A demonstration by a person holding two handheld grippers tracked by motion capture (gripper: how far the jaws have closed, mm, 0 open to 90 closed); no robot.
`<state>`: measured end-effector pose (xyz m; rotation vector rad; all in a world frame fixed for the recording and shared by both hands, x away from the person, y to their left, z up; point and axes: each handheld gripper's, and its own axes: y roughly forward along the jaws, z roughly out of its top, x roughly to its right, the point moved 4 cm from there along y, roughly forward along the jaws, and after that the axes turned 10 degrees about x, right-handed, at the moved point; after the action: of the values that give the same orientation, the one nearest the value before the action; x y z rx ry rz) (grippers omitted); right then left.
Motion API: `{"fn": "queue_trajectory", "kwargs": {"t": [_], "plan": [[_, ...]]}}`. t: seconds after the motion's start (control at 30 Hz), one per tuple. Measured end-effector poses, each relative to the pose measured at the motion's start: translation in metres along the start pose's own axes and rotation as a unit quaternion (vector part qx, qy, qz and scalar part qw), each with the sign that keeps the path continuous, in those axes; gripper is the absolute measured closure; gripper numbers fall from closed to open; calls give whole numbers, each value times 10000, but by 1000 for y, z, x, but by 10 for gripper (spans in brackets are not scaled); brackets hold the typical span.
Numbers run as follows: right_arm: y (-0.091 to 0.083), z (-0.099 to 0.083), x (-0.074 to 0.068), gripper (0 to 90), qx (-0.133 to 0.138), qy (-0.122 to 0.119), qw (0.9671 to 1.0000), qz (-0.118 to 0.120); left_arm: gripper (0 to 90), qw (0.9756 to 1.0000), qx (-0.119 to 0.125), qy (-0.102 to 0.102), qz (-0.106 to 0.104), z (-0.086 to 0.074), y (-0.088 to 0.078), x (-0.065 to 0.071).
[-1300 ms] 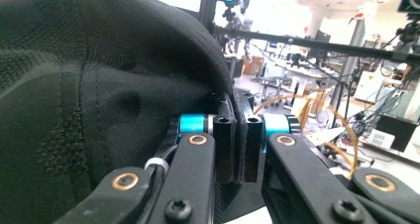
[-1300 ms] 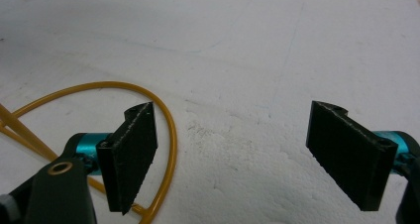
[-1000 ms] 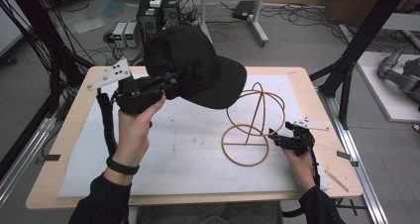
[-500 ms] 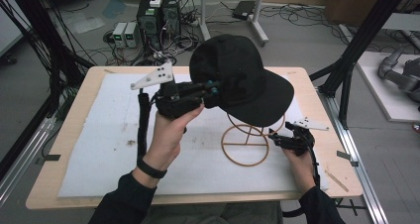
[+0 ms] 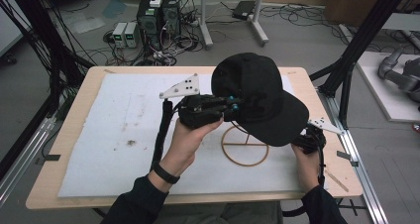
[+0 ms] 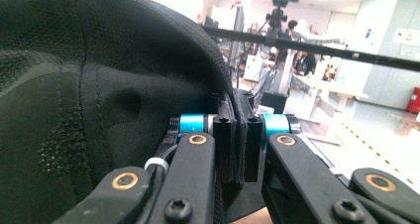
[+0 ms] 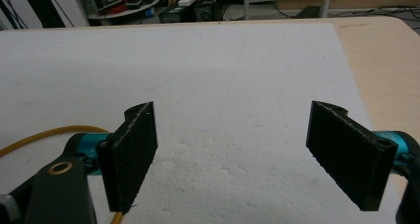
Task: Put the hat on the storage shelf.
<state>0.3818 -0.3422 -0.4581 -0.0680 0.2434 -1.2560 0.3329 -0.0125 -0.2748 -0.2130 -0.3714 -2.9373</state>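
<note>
My right gripper (image 7: 233,154) sits nearest me at the right front of the counter (image 5: 317,80), its jaws spread wide with nothing between them but the white foam mat (image 7: 223,85). I keep it low beside the stand, I judge so that it can steady the base or take the brim if the cap slips. A bend of the stand's golden wire (image 7: 39,135) shows just beside my left-hand pad there.

A little farther in, the wire hat stand (image 5: 245,147) rests its round base ring on the mat. Its upper loops are hidden under the cap, so I cannot tell whether the crown already touches them.

My left gripper (image 5: 233,105) is raised above the mat, its jaws closed tight on the cap (image 5: 257,97), pinching a fold of the black fabric at the side of the crown; in the left gripper view the two pads (image 6: 225,135) stand pressed together with cloth between them. Gripping it there lets the hollow of the cap hang open downward, directly over the stand, brim pointing toward my right hand, which I take to be the way to seat it.

Nothing here serves as a container except the cap itself, and what lies inside it is hidden. Beyond the counter, computers and cables (image 5: 158,16) lie on the floor.
</note>
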Motion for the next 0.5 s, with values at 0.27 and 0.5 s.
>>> {"fn": "queue_trajectory", "kwargs": {"t": [0.27, 0.5], "plan": [[0, 0, 0, 194, 0, 5, 10000, -20, 871, 9995, -292, 103, -36, -16, 5, 1], [-2, 0, 8, 194, 27, 25, 9999, -132, 821, 9995, -309, 15, 35, -30, 3, -3]]}}
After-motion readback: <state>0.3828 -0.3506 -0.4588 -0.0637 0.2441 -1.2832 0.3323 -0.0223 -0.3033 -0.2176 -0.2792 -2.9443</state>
